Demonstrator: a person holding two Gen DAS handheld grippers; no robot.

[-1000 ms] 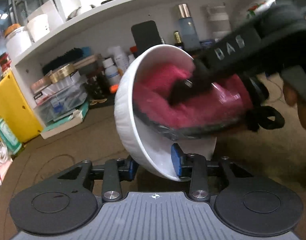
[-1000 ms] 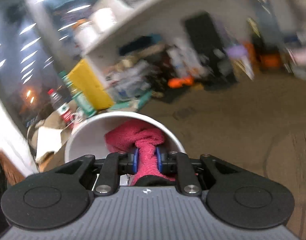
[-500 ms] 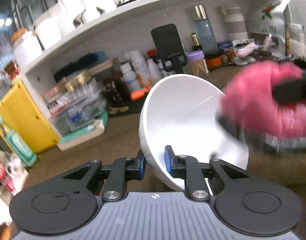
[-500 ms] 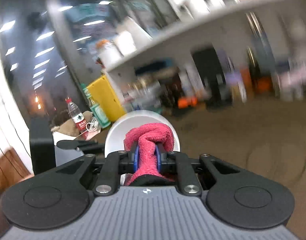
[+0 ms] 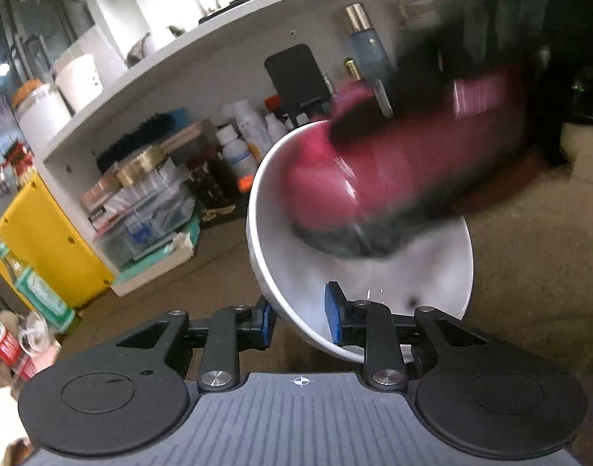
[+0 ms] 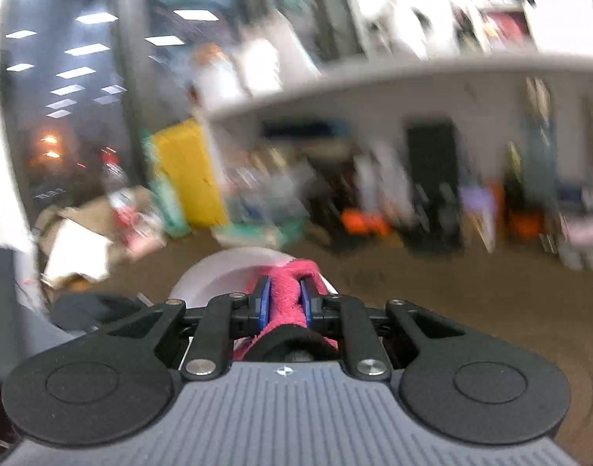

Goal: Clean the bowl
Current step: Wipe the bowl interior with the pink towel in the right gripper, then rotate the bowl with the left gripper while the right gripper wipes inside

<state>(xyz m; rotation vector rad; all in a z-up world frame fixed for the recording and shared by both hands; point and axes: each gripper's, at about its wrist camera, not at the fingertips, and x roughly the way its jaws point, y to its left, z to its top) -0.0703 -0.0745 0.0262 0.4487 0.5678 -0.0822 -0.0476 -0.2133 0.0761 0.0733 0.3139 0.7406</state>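
My left gripper (image 5: 301,312) is shut on the near rim of a white bowl (image 5: 285,272), held tilted above the brown table with its opening facing right. My right gripper (image 6: 284,303) is shut on a pink cloth (image 6: 286,291). In the left wrist view the pink cloth (image 5: 374,178) is blurred and pressed into the upper part of the bowl, with the right gripper's dark body behind it. In the right wrist view the bowl (image 6: 226,272) shows just beyond the cloth.
A white shelf unit (image 5: 226,62) at the back holds bottles, jars and boxes. A black phone stand (image 5: 296,73) is behind the bowl. A yellow box (image 5: 44,240) and a green bottle (image 5: 36,287) are at the left. The brown table (image 5: 529,252) spreads right.
The cloth was in the bowl, came out to the right half a second ago, and is now back inside the bowl's upper part. The bowl stays gripped and tilted.
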